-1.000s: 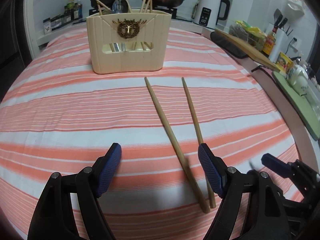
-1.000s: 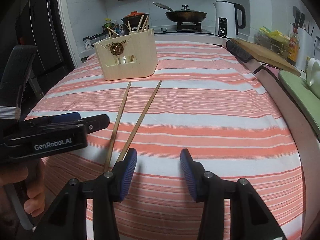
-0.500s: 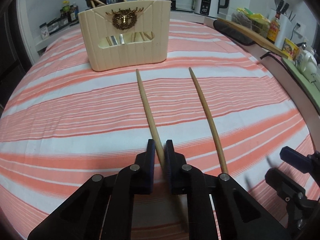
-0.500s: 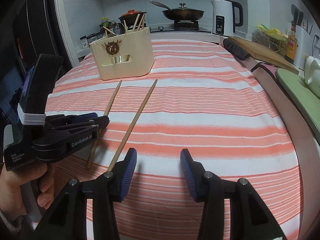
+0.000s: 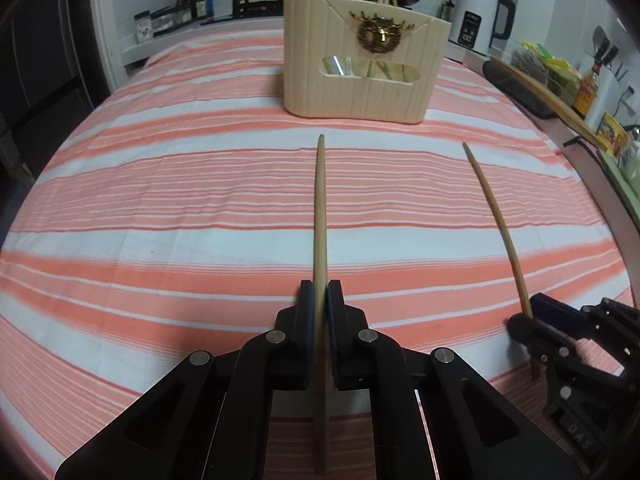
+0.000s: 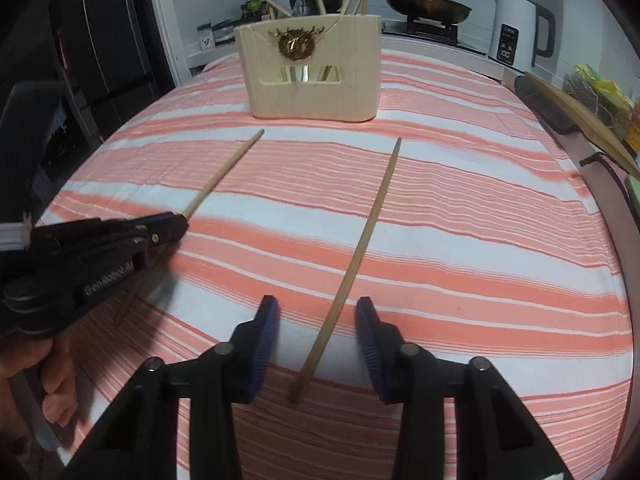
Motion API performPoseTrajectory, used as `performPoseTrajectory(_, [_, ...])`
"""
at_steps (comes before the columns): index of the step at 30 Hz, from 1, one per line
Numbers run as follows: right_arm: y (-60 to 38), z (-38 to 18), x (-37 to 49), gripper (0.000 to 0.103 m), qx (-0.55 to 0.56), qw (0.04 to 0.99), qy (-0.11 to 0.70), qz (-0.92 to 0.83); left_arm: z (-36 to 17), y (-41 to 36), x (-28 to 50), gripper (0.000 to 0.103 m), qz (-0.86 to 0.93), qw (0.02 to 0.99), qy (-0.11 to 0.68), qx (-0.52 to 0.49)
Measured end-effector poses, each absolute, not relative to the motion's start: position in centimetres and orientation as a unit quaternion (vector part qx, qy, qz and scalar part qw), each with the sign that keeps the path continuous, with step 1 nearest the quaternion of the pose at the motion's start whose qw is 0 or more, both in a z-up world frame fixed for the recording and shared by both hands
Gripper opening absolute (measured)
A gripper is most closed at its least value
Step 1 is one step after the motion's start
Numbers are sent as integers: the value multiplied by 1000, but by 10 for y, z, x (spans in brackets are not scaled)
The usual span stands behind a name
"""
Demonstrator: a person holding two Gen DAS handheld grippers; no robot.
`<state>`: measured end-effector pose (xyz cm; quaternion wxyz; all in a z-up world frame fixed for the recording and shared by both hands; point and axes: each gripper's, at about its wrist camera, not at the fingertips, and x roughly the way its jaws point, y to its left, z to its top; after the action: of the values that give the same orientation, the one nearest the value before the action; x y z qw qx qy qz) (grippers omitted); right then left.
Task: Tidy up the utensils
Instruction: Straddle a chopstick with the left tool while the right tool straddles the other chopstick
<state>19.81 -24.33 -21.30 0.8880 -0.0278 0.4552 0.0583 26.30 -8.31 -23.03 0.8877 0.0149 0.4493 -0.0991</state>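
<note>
I see the striped tablecloth [image 5: 160, 208] spread under everything, with the cream utensil holder [image 5: 360, 76] standing at its far side and already carrying chopsticks and a spoon. My left gripper [image 5: 319, 304] is clamped on one chopstick [image 5: 320, 208], whose tip points toward the holder. My right gripper [image 6: 316, 344] has its jaws spread around the second chopstick [image 6: 360, 248], which lies on the cloth short of the holder.
</note>
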Motion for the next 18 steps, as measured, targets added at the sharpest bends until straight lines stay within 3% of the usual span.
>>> performPoseTrajectory(1, [-243, -213, 198, 15, -34, 887, 457, 51, -231, -80, 263, 5, -98, 887, 450, 11])
performPoseTrajectory(3, [-249, -212, 196, 9, -31, 886, 460, 41, -231, -74, 262, 5, -96, 887, 451, 7])
performPoseTrajectory(9, [-273, -209, 176, 7, -46, 881, 471, 6, -230, -58, 258, 9, -92, 885, 456, 6])
performPoseTrajectory(11, [-281, -208, 169, 7, -50, 880, 472, 0, -231, -55, 258, 29, -94, 883, 460, 3])
performPoseTrajectory(13, [-287, -206, 165, 9, -46, 883, 467, 0, -229, -54, 259, 65, -89, 886, 455, 3])
performPoseTrajectory(14, [-289, -204, 164, 10, -43, 885, 463, 4, -228, -55, 259, 67, -84, 889, 451, 6])
performPoseTrajectory(16, [-293, -202, 164, 45, -35, 889, 456, 6, -229, -55, 261, 68, -85, 887, 453, 8])
performPoseTrajectory(18, [-294, -198, 167, 52, -35, 894, 448, 6, -233, -55, 263, 68, -85, 884, 460, 9])
